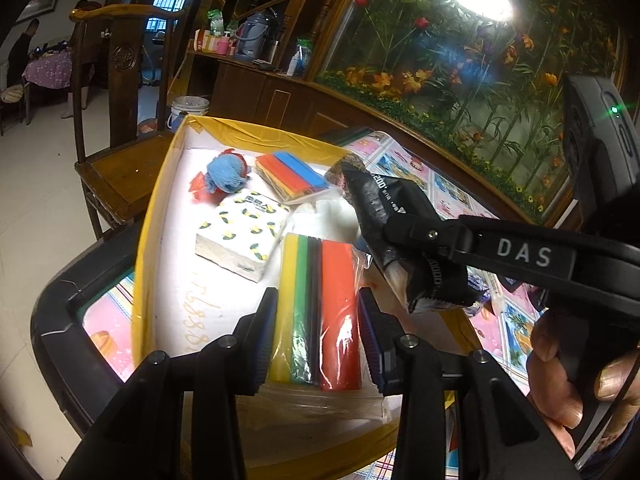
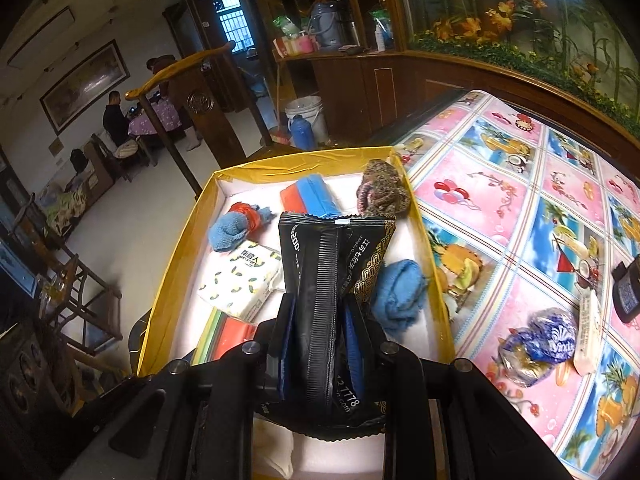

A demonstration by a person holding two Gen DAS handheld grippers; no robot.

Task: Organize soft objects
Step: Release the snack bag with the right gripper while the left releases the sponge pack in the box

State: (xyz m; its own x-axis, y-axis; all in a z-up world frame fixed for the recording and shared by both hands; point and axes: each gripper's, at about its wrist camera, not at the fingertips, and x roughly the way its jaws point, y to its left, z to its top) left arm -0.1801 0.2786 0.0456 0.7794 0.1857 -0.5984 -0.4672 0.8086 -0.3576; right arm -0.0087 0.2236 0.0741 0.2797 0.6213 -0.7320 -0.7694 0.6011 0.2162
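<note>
Item one: your right gripper, jaws clamped together on a black packet. The packet stands up between the pads, crumpled, its far end over the yellow-rimmed box.

Item two: your left gripper, jaws part-open on either side of a bagged pack of coloured strips. The strips lie between the pads on the white floor of the box; from the left wrist view you cannot tell whether the pads press on the bag.

Item three, inside the box: a tissue pack with yellow print left of the black packet, a blue cloth with red beyond it, a second bag of coloured strips near the far wall, a blue cloth just right of the packet, a speckled knit piece at the far right corner.

Item four, on the patterned tablecloth, well apart from the box: a blue wrapped bundle.
</note>
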